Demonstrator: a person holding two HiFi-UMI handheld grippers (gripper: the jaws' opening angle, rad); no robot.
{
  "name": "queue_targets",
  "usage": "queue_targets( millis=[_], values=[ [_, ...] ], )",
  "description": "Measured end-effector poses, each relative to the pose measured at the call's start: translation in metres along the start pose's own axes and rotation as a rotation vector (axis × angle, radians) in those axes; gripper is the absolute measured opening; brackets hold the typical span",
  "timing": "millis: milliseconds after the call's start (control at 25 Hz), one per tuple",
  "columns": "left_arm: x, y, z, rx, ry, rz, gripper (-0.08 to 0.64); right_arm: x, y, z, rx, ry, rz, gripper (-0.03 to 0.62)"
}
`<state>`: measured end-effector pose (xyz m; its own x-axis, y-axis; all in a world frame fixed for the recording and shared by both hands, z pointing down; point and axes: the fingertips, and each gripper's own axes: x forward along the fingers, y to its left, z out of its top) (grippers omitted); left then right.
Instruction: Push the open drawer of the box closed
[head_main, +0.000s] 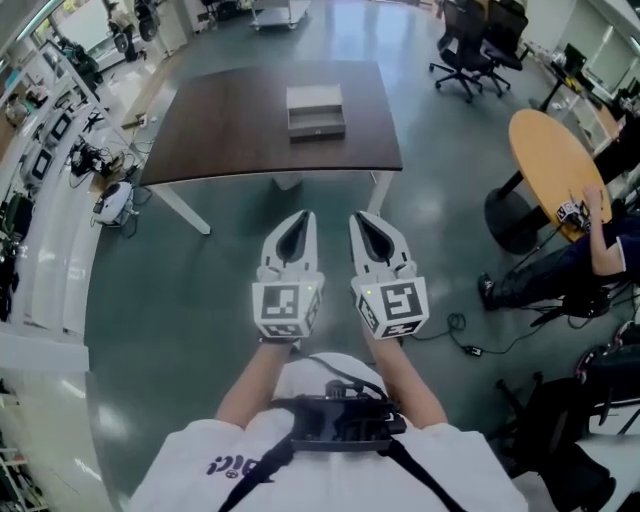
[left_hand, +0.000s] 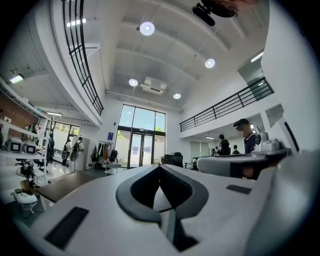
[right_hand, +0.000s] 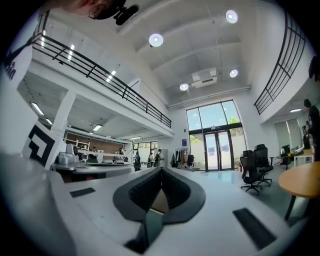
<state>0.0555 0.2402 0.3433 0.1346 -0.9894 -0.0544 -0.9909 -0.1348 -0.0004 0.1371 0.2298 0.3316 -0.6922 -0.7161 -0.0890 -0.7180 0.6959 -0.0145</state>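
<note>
1. Surface (head_main: 230, 130): dark, rectangular, on white legs. It carries the box, which stands right of its middle, toward the far edge. Nothing else shows on it.
2. Round wooden table (head_main: 555, 160): well to the right of the box, off the surface. It plays no part in the task.
3. Box (head_main: 316, 98): grey and low. Its long sides run left to right across the person's front.
4. Left gripper (head_main: 306, 216): on the near side of the box, well apart from it, off the surface and over the floor. Its tips point toward the box. In the left gripper view its jaws (left_hand: 159, 167) meet at the tips with nothing between them.
5. Right gripper (head_main: 358, 216): just beside the left one, equally well short of the box. Its jaws are together and empty, as the right gripper view (right_hand: 161, 170) confirms.
6. Drawer (head_main: 317, 127): the darker part on the near side of the box, facing the person, with a small handle at its middle. It appears to stand out from the box; how far cannot be told.
7. Governing relation: the box lies straight ahead of both grippers, and the drawer front faces them. The push would therefore run away from the person, across the box's long axis. The left gripper sits more nearly in line with the handle; the right sits a little to the right of the box. Judged stage: approach not yet made.
</note>
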Motion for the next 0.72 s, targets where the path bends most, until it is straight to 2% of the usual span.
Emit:
queue_targets(
  millis=[320,720],
  values=[
    [0.020,0.004,-0.005,-0.010,0.013,-0.050,0.009,0.012,-0.009,0.000,-0.019,0.012,-0.064,0.005],
    [0.034,0.037,-0.004,-0.030,-0.001,-0.077,0.009,0.043,-0.001,-0.004,-0.011,0.023,-0.111,0.005]
  ],
)
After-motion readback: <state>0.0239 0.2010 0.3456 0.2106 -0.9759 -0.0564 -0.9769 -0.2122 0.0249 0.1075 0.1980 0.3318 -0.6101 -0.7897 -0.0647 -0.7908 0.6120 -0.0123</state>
